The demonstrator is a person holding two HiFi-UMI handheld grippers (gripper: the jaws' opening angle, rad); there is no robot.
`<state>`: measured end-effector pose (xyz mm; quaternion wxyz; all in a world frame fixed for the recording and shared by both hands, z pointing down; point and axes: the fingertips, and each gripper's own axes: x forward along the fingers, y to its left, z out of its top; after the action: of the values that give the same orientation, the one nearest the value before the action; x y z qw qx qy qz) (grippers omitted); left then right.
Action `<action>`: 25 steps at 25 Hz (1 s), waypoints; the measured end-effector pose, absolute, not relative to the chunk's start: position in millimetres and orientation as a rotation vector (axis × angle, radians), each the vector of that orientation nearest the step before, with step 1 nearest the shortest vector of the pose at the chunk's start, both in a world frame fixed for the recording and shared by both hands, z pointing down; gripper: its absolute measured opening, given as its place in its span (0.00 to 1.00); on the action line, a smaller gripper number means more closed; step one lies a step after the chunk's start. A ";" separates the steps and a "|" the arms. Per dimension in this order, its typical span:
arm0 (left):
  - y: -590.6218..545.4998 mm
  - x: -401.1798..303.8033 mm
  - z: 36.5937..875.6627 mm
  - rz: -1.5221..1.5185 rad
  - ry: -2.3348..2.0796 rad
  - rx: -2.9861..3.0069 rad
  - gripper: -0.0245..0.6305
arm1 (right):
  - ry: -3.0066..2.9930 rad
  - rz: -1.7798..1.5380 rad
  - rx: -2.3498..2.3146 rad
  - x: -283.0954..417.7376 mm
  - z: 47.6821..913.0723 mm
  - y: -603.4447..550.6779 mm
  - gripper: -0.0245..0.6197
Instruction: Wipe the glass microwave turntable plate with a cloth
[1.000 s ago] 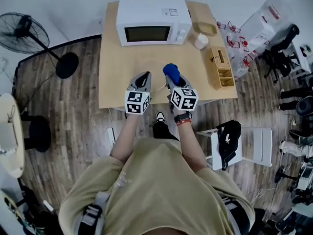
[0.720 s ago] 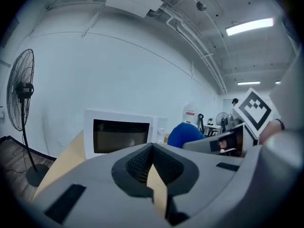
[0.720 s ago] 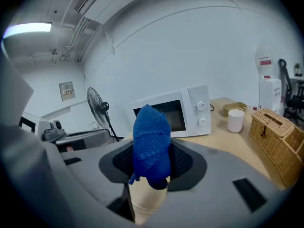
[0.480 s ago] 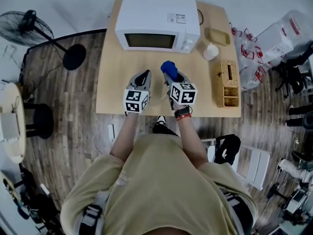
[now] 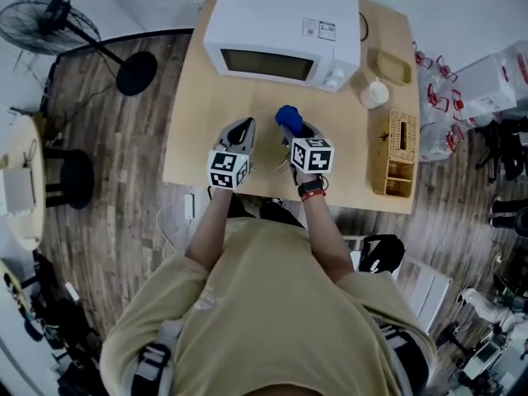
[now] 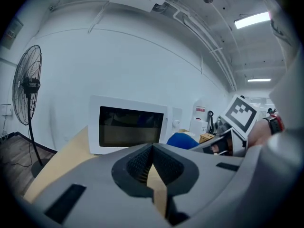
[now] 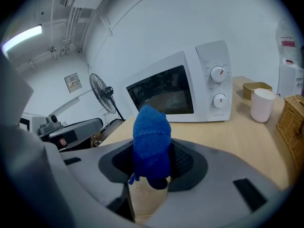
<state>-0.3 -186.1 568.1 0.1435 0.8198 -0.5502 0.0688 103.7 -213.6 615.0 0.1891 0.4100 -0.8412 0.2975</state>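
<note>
A white microwave stands at the far side of the wooden table with its door closed; no glass turntable plate is visible. My right gripper is shut on a bunched blue cloth, which sticks up between its jaws a short way in front of the microwave. My left gripper hovers beside it on the left, shut with nothing between its jaws. In the left gripper view the microwave is straight ahead and the cloth shows to the right.
A white cup and a tan dish sit right of the microwave. A wicker basket lies along the table's right edge. A standing fan and a black stool are on the floor to the left.
The head view has swung, so the table sits tilted and further right. Both grippers have edged closer to the microwave. The cloth stays held.
</note>
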 end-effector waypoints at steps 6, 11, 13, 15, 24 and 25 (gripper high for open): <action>-195.6 -16.3 602.2 0.329 -1.518 2.327 0.07 | -2.275 0.781 1.115 78.5 642.3 -220.3 0.31; -196.1 -32.4 616.7 0.344 -1.446 2.335 0.07 | -2.209 0.757 1.057 48.2 666.9 -215.6 0.31; -196.6 -38.5 619.8 0.338 -1.424 2.339 0.07 | -2.192 0.758 1.041 36.6 673.8 -215.4 0.31; -194.8 -45.0 623.2 0.338 -1.401 2.340 0.07 | -2.178 0.758 1.022 24.1 680.3 -213.5 0.31; -188.2 -72.7 635.5 0.328 -1.366 2.303 0.07 | -2.152 0.727 0.918 -19.5 701.3 -211.3 0.31; -188.7 -74.6 635.9 0.329 -1.367 2.302 0.07 | -2.152 0.722 0.903 -23.4 703.4 -211.4 0.31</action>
<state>-74.6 -188.7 635.9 0.2201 0.8325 -0.4943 0.1189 -23.4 -211.4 703.4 0.3421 0.3474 -0.8277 0.2776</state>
